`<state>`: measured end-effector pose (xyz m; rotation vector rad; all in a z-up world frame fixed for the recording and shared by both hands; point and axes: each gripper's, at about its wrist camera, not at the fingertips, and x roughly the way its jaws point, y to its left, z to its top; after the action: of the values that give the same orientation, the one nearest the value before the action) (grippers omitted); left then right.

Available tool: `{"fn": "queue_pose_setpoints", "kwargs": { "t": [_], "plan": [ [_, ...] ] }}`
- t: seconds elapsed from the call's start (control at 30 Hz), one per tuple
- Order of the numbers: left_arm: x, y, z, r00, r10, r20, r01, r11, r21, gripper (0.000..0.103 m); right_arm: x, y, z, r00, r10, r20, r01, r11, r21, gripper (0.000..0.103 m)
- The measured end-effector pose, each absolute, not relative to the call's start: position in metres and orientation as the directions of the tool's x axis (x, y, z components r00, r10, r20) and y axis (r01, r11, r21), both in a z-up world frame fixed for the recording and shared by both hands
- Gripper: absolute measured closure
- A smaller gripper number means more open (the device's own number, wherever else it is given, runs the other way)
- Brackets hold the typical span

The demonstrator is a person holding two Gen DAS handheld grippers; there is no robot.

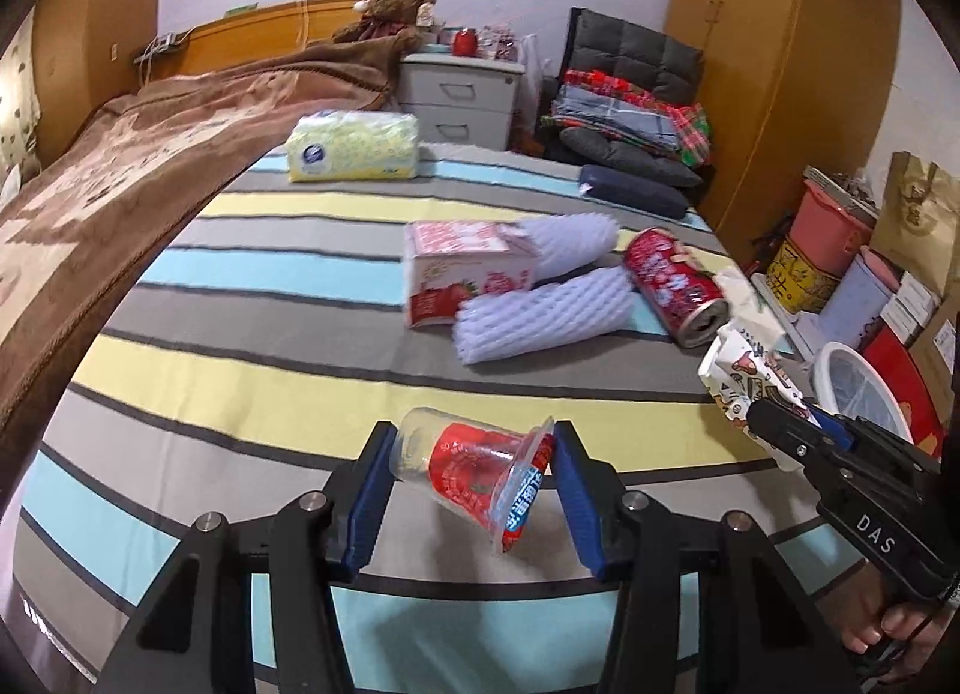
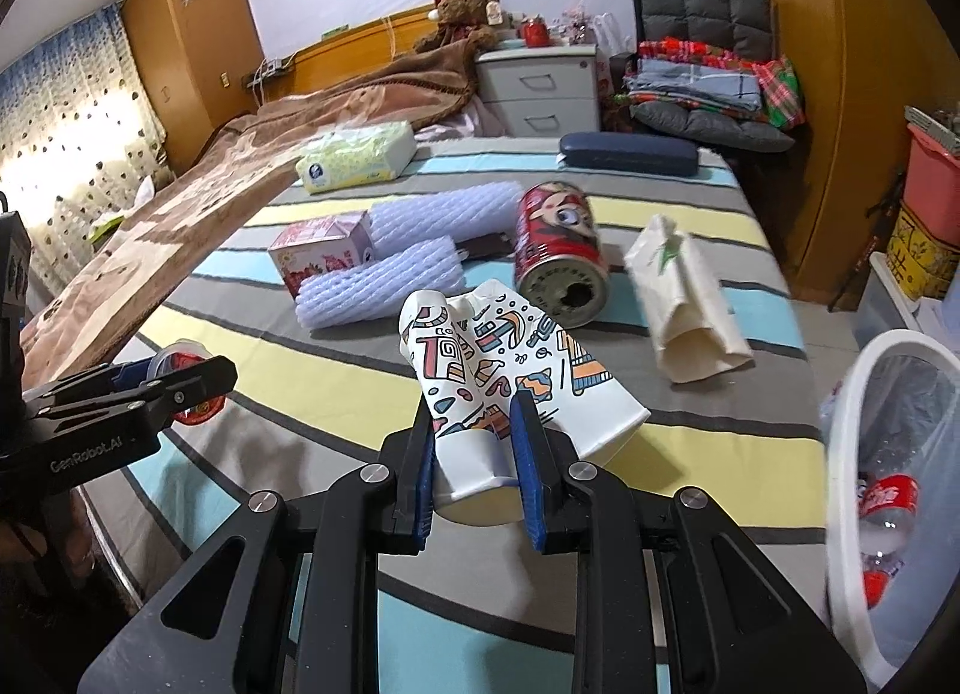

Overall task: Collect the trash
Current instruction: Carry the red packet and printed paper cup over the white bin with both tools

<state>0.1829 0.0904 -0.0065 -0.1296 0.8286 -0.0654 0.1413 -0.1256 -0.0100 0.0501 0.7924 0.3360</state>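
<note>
Where jaws close: plastic cup (image 1: 474, 478) left; paper cups (image 2: 480, 394) right

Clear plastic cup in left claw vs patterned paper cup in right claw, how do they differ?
The clear plastic cup with red label is see-through and keeps its shape; the white paper cup with colourful doodles is opaque and crushed. The left claw stands wider than the right claw. Both cups are gripped above the striped bedsheet.

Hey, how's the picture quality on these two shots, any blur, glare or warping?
Left wrist view: strong fisheye bending of the bed stripes, black corners, and the plastic cup in the left claw is slightly smeared. Right wrist view: same warping, the curtain is blown out by backlight, the bin rim is blurred; the paper cup stays sharp.
</note>
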Motion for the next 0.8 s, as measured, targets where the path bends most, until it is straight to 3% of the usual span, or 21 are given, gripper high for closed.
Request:
{"fn": "queue_pose_setpoints", "kwargs": {
  "t": [0.8],
  "plan": [
    [0.173, -0.038, 0.036, 0.691, -0.259, -0.675, 0.279, 0.957, -0.081, 0.051, 0.107, -0.198, 0.016, 0.769, 0.162, -0.619, -0.079, 0.984, 0.16, 0.079]
  ]
}}
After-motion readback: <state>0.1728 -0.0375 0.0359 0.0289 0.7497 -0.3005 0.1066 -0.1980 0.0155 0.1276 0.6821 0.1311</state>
